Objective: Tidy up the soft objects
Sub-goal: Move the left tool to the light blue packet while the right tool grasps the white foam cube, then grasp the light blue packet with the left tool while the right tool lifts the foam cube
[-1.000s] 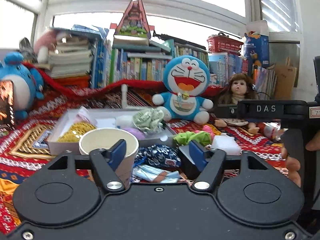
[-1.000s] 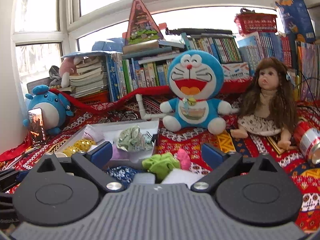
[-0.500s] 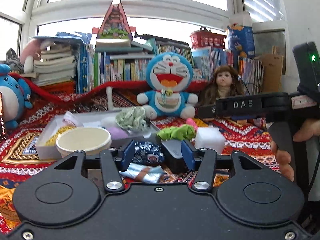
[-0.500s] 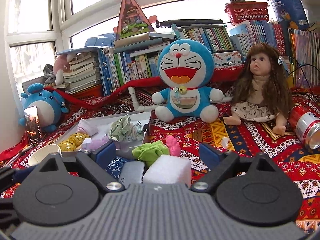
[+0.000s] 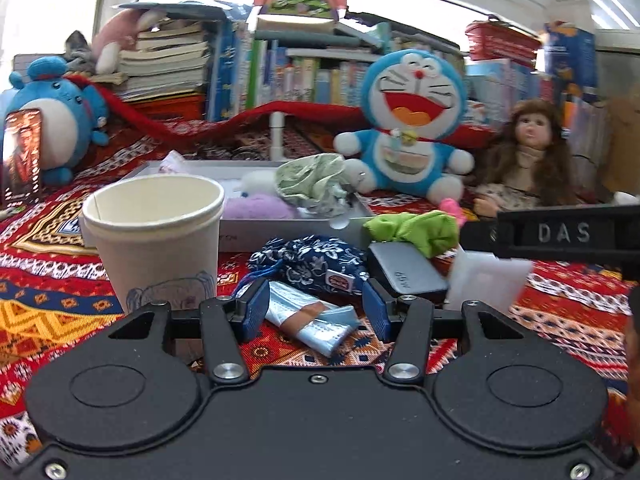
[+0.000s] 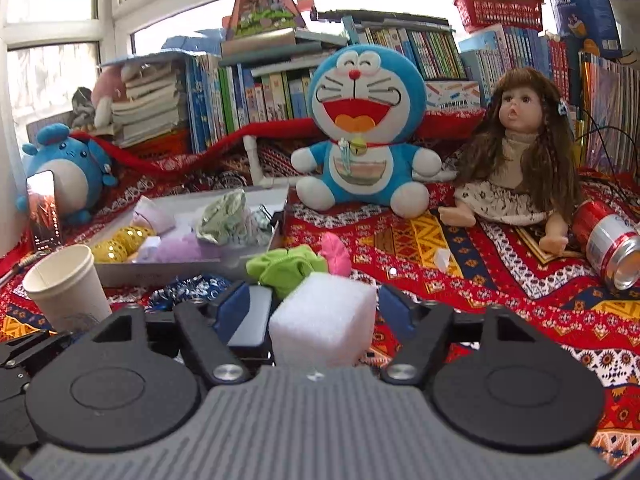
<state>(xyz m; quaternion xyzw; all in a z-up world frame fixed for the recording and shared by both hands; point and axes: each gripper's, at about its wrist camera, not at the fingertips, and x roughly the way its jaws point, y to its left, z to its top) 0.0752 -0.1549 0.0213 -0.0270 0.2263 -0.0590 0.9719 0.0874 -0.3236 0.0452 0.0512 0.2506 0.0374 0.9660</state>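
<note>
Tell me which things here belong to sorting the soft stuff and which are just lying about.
Part of the job:
white foam cube
green cloth
pink pom-pom
blue floral pouch
folded face mask
grey tray, already holding soft items

Just lying about:
paper cup
Doraemon plush
doll
red can
grey case
</note>
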